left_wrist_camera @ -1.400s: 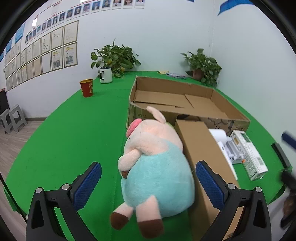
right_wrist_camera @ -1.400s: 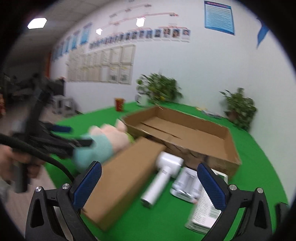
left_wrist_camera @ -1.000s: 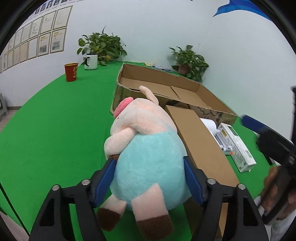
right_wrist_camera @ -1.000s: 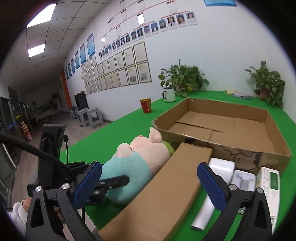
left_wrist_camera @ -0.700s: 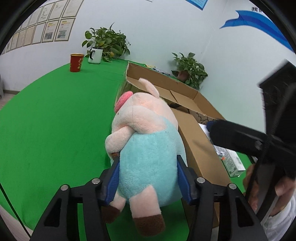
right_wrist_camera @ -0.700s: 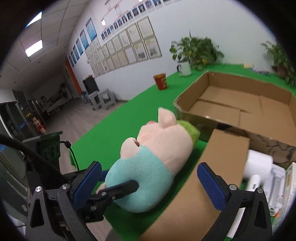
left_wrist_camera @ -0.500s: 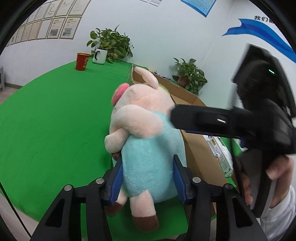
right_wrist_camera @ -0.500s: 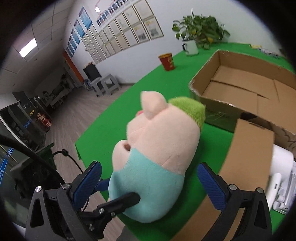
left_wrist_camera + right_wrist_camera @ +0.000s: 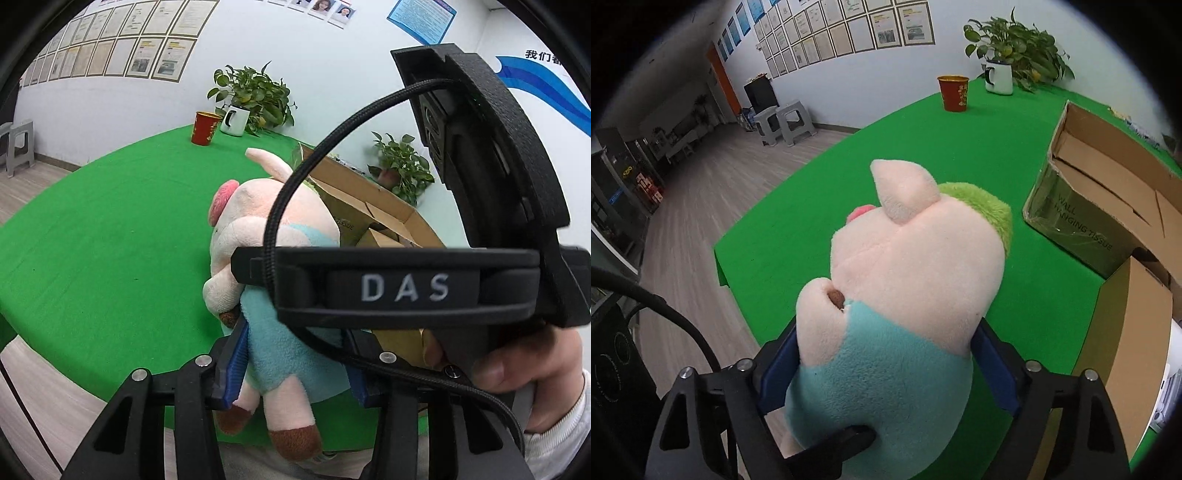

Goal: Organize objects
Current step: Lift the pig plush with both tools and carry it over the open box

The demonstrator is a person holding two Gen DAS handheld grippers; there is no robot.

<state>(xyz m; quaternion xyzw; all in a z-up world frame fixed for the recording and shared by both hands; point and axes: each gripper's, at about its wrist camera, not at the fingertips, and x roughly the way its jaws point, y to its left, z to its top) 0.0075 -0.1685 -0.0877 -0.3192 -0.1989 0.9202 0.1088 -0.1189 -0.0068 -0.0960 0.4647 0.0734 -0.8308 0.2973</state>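
A green-covered table (image 9: 820, 192) fills both wrist views, its near edge cut off below the tools. Ahead and to the right of the right gripper (image 9: 886, 365), an open cardboard box (image 9: 1108, 206) runs out of the picture; its dark side reads "WALL HANGING TISSUE". In the left wrist view only part of that print, "ISSUE", shows, and the black body of the right-hand tool, lettered "DAS", crosses in front and hides most of the box. A closed brown carton (image 9: 1134, 325) lies at the right gripper's right, its far end cut off, with white items beyond it too clipped to name.

A plush pig (image 9: 905, 302) in a teal shirt, with a green patch behind its head, sits between both pairs of jaws. The left gripper (image 9: 295, 365) pinches the teal body from each side, its blue pads pressed into the fabric after closing further; its right pad is largely hidden by the cable and the other tool. The right gripper's jaws have just been closing around the pig's middle, and its blue pads lie against the plush on both sides. Whether the pig's feet rest on the table cannot be told. A hand (image 9: 517, 354) grips the right-hand tool at the frame's lower right.

Far ahead stand a red cup (image 9: 954, 92) with unreadable gold print, a white mug (image 9: 998, 77), and potted plants (image 9: 1015, 40). Wall certificates are too small to read.
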